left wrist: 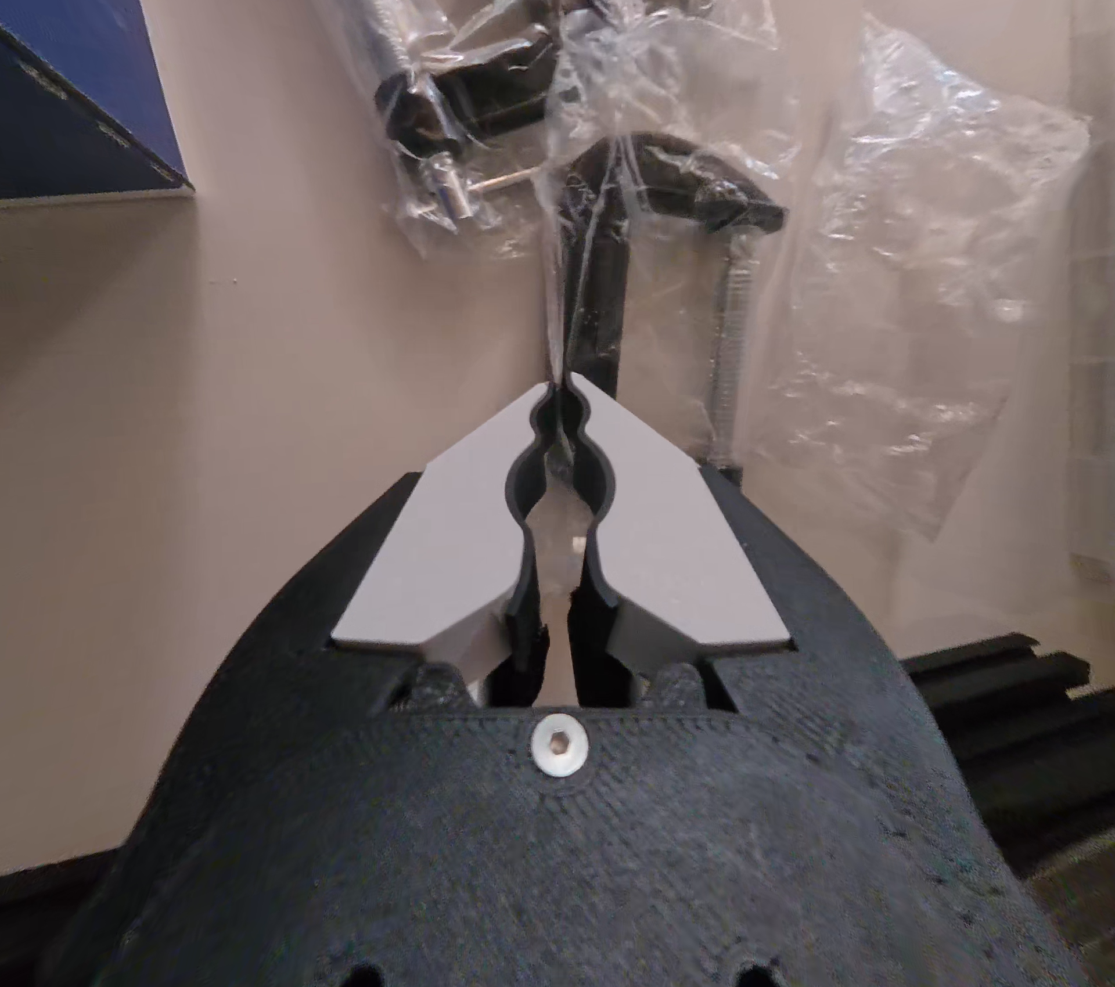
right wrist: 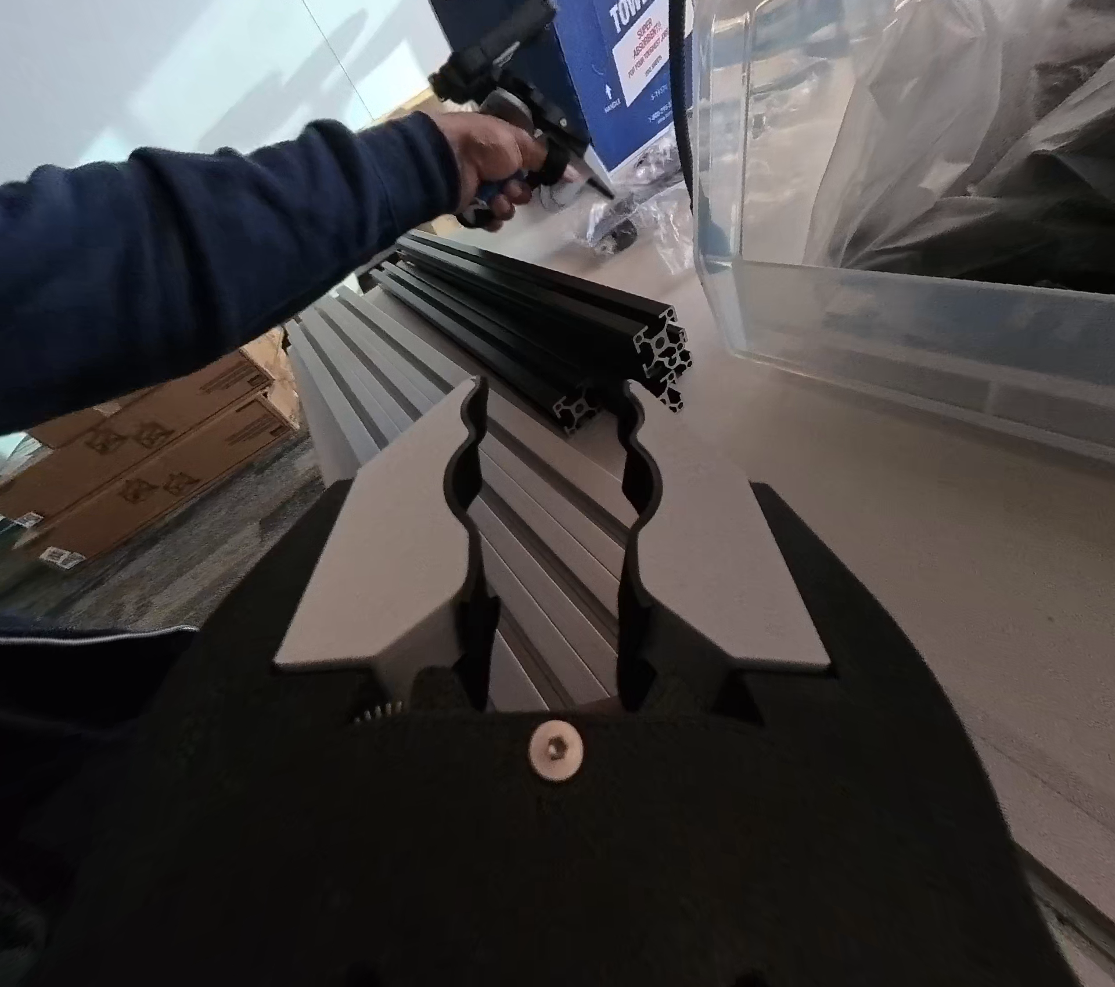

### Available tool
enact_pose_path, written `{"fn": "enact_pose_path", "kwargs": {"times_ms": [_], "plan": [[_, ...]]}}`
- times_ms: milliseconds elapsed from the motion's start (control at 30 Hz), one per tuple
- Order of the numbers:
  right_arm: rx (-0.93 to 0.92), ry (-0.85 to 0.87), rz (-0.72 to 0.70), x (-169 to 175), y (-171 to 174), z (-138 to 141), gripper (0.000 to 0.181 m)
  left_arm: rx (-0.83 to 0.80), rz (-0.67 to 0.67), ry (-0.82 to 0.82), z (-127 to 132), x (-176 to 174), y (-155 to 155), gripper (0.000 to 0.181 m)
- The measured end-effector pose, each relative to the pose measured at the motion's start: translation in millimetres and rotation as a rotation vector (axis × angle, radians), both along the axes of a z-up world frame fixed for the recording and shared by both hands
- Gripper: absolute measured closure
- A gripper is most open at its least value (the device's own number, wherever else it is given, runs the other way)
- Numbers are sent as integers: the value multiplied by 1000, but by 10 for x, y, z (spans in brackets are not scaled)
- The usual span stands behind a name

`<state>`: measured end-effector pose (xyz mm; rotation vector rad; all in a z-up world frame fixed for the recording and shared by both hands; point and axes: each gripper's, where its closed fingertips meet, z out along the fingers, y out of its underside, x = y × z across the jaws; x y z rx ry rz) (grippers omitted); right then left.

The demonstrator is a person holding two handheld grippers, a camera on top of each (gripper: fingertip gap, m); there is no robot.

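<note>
two grippers | left gripper (left wrist: 558,385) pinching plastic bag (left wrist: 609,210) edge | right gripper (right wrist: 552,391) spread, above rails (right wrist: 543,324)

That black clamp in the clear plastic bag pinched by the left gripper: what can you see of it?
The black metal C-clamp in a crinkled clear plastic bag has a curved, matte dark frame and a silvery threaded screw running down its right side. It lies on the pale beige tabletop, frame arched away from the camera. The left gripper is shut on a fold of the bag's film at its near edge, not on the metal. More bagged black clamps lie just beyond it; whether they touch is unclear.
</note>
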<state>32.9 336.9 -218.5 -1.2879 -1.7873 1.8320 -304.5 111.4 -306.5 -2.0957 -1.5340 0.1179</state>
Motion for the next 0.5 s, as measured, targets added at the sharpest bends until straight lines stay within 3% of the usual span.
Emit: {"fn": "enact_pose_path", "kwargs": {"times_ms": [233, 500], "plan": [[14, 8, 2, 16, -14, 3, 139, -1, -53, 19, 220, 174, -5, 173], [36, 13, 6, 26, -41, 18, 138, 169, -105, 51, 595, 367, 252, 174]]}}
